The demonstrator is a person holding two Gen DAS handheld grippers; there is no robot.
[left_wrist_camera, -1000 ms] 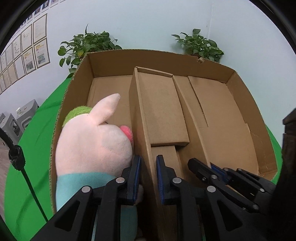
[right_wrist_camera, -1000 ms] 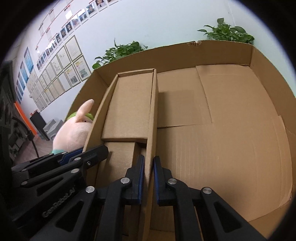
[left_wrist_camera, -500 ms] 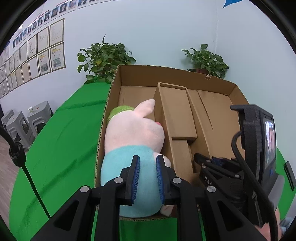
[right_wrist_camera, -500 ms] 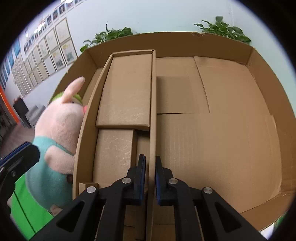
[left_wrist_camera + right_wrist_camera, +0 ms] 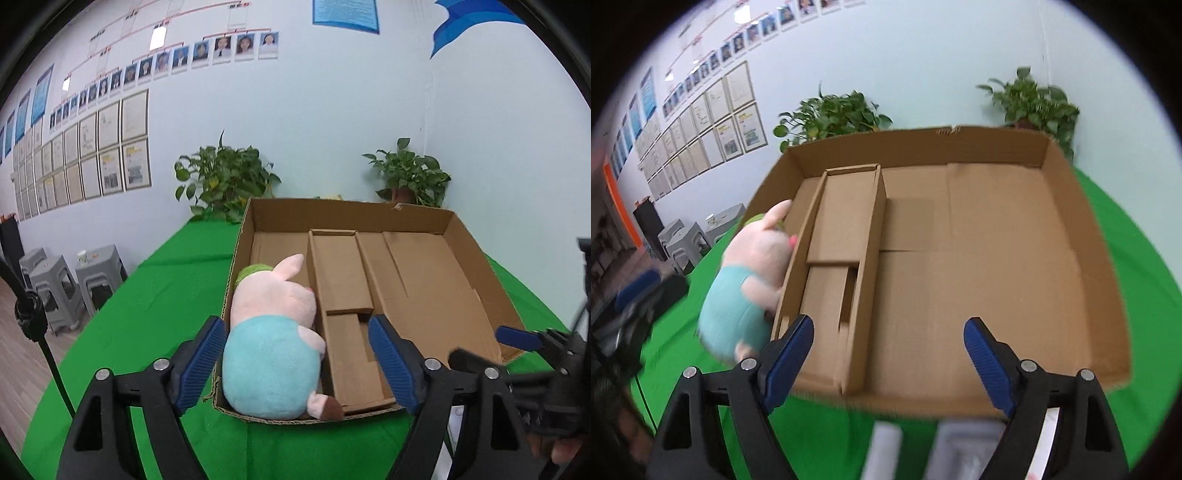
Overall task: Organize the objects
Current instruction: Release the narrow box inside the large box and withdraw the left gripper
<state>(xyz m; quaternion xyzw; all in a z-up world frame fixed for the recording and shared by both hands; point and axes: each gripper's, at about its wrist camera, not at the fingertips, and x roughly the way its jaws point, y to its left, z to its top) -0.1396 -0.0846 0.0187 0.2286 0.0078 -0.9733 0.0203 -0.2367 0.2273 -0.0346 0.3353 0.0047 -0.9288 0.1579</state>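
A pink plush pig in a light-blue shirt lies in the left compartment of an open cardboard box, against a cardboard divider insert. My left gripper hangs in front of the box's near edge, its jaws opening wide and gripping nothing. My right gripper is also back from the near edge, jaws opening, nothing between the pads. Each gripper shows blurred in the other's view, the right gripper and the left gripper.
The box sits on a green cloth table. Two potted plants stand behind it by the wall. Grey stools and a black stand are at the left. Blurred white objects lie below the right gripper.
Both grippers pulled back and up out of the box and opened. The right let go of the divider wall; the left had left it earlier.
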